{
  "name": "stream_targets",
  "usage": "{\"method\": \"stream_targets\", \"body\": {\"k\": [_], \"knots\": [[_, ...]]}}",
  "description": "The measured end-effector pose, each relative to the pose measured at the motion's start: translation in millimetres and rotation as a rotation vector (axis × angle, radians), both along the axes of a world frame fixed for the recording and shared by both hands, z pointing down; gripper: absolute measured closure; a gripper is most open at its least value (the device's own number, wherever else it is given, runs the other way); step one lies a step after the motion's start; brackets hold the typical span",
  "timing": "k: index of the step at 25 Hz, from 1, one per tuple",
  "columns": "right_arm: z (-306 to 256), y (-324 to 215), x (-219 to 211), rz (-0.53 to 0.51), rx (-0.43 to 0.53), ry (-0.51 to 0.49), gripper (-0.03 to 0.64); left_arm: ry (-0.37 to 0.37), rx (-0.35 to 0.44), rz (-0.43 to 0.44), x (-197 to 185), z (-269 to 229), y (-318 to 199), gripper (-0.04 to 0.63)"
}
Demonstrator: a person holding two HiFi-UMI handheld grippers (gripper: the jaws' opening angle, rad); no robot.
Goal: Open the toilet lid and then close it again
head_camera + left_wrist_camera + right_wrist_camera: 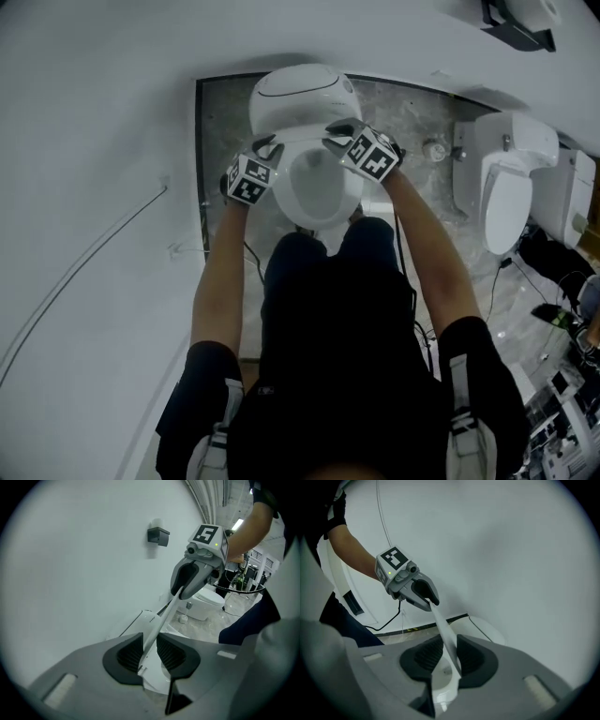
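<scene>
Holding the toilet lid (161, 620) lifted off the toilet bowl (319, 187), showing edge-on as a thin white strip in both gripper views. Pinching it with the left gripper (149, 654) at the bowl's left side, pressing ribbed dark pads against both faces of the panel. Clamping the same front edge with the right gripper (446, 657) at the bowl's right side, jaws clenched on it just as firmly, with the strip running straight from one pair of jaws to the other. Standing directly over the bowl's front in black clothing (328, 328), covering the near rim and the floor below it. Leaving only the bowl's open oval visible between the two grippers in the head view, and hiding the lid's hinge behind them, making its exact tilt hard to judge. Looking past the lid to a rounded white rear housing (300, 89) just behind the bowl, set against a pale wall (94, 187). Catching dark marbled floor (225, 122) to the bowl's left and right. Taking in a second toilet (506, 192) well to the bowl's right, with a small round fixture (433, 148) between the two, too small to name. Cropping off cluttered gear (562, 403) far to the bowl's lower right at the frame edge. Glimpsing a small dark box (158, 535) on the wall above the bowl in the left gripper view, too blurred to identify.
</scene>
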State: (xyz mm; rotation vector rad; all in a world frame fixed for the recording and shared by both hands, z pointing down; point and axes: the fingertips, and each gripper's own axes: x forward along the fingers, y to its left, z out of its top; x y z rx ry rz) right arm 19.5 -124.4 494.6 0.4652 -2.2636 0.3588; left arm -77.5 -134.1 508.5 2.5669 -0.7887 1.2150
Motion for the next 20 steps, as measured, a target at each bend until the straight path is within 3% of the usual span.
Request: {"method": "stream_targets", "body": {"k": [5, 16, 20], "knots": [[-1.4, -8.5, -2.8, 0.014, -0.013, 0.007, 0.522, 0.023, -0.028, 0.050, 0.7, 3.1, -6.5, 0.506], [1.5, -49.3, -3.5, 0.014, -0.015, 0.074, 0.534, 0.101, -0.042, 0.004, 1.1, 1.1, -46.9, 0.505], [2.0, -59.2, -7.2, 0.009, -0.019, 0.118, 0.538, 0.083, -0.058, 0.000, -3.3, 3.4, -56.4, 0.505]]}}
